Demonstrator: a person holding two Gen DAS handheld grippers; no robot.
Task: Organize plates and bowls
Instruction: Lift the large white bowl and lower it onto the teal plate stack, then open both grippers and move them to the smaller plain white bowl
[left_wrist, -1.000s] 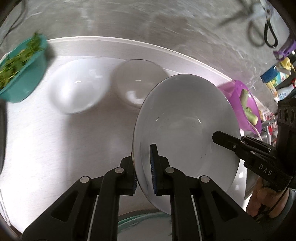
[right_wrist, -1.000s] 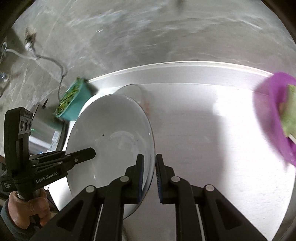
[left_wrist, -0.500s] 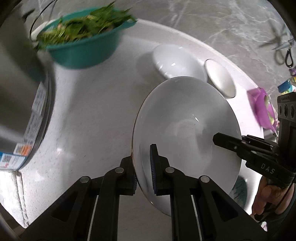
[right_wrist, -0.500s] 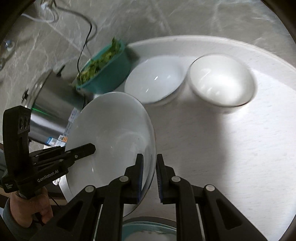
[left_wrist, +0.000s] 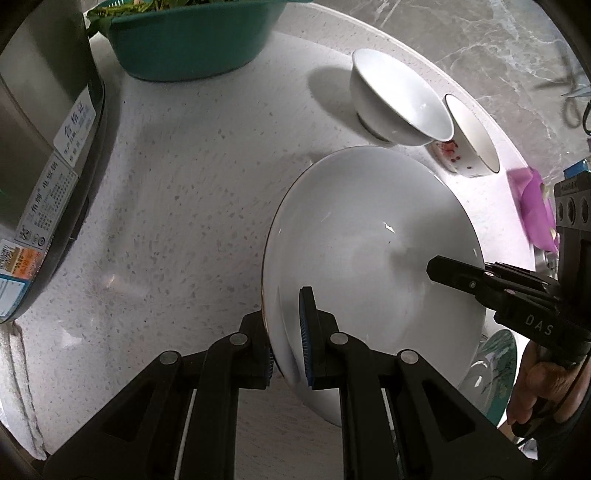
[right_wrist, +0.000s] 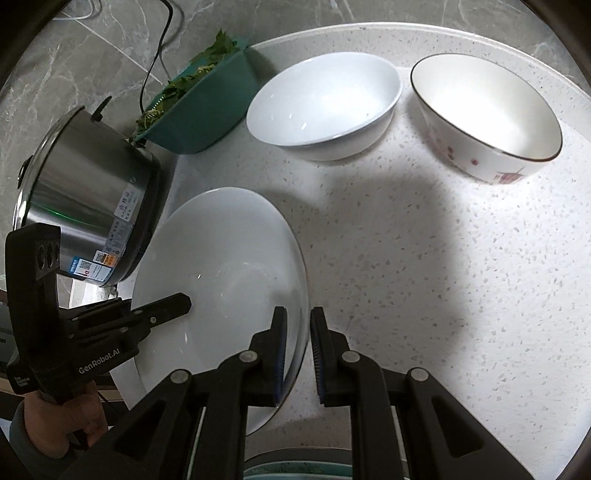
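Beside the steel cooker (right_wrist: 85, 199) I hold the wide white ceramic plate (left_wrist: 369, 266) above the table (left_wrist: 177, 206), left tool (left_wrist: 288, 350) and right tool (right_wrist: 299, 354) each clamped on opposite rims so that it stays level.

Bright, even light from above, sharp focus at centre, strong fisheye bending and dark vignette at edges, broad soft shadow on the speckled worktop (right_wrist: 424, 258), small glints on the white plate (left_wrist: 369, 236), purple item at right seemingly blurred
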